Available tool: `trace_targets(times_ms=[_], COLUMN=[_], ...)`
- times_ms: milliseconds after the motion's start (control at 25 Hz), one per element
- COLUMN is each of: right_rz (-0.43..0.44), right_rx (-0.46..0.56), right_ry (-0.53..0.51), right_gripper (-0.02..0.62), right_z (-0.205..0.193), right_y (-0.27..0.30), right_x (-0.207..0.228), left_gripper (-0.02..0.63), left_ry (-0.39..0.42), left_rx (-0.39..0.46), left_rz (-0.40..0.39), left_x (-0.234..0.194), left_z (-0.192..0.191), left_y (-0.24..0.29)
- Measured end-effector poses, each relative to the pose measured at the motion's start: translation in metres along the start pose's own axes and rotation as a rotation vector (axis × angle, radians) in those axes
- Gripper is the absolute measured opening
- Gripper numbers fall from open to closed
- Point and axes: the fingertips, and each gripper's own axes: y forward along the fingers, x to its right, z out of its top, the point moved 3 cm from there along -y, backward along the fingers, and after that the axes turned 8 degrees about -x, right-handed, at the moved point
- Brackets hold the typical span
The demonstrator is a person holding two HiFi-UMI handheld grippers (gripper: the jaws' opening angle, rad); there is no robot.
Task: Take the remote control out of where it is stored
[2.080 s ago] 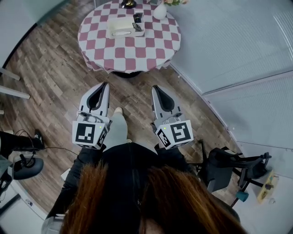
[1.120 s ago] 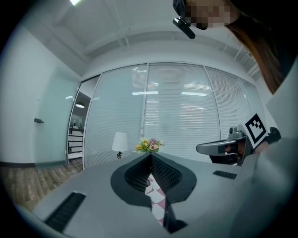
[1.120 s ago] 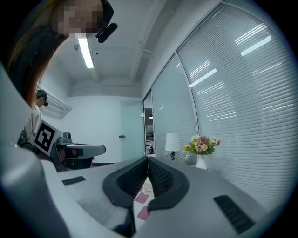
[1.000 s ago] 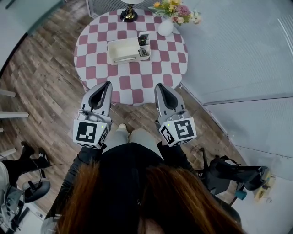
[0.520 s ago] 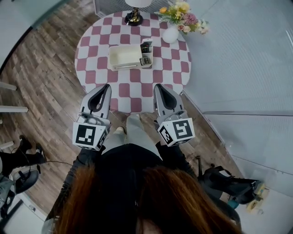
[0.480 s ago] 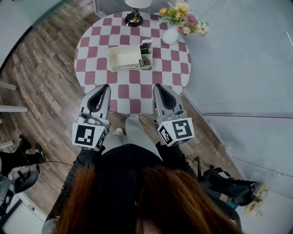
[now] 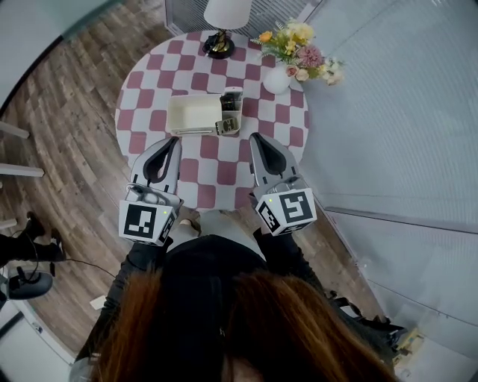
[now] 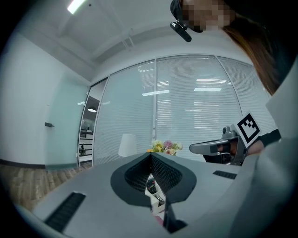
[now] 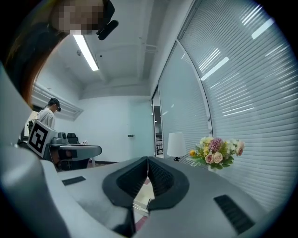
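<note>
Stage: approach. Extraction is judged not to have begun.

Remote control [image 7: 232, 99]: stood on end in the narrow side compartment of the white storage box [image 7: 193, 114], at the box's right end in the head view. Other dark items are lodged in the same compartment and cannot be told apart.

Storage box: placed near the middle of the round checked table [image 7: 142, 97], beyond both grippers.

Left gripper [image 7: 173, 139]: jaws are brought together at the tips, with nothing gripped. It is held level over the near edge of the table and is well apart from the box.

Right gripper [image 7: 255, 137]: jaws are closed tip to tip, with nothing between them. It is held beside the left gripper and is also short of the box.

Done: the grippers are brought up to the table and pointed toward the box.

Left to do: one gripper's jaws are to be parted, the remote control is to be reached and clamped, and it is to be lifted clear of its compartment.

Obstructions: a lamp [image 7: 219, 19] and a vase of flowers [image 7: 277, 78] stand at the far side, behind the box.
</note>
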Motion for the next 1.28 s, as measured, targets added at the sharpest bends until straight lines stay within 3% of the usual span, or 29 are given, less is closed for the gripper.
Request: trace_targets(times_ms=[560,1280], right_rz=[0.086,0.045], right_rx=[-0.018,-0.035], right_ry=[-0.017,-0.012], right_gripper=[0.015,0.015], right_z=[0.004,0.004], right_y=[0.030,0.048], right_x=[0.031,0.027], left_gripper=[0.009,0.009], left_ry=[-0.028,-0.009], left_rx=[-0.012,-0.032], left_rz=[0.055,0.001], left_x=[0.002,-0.021], left_z=[0.003,0.003], left_y=[0.039,0.060])
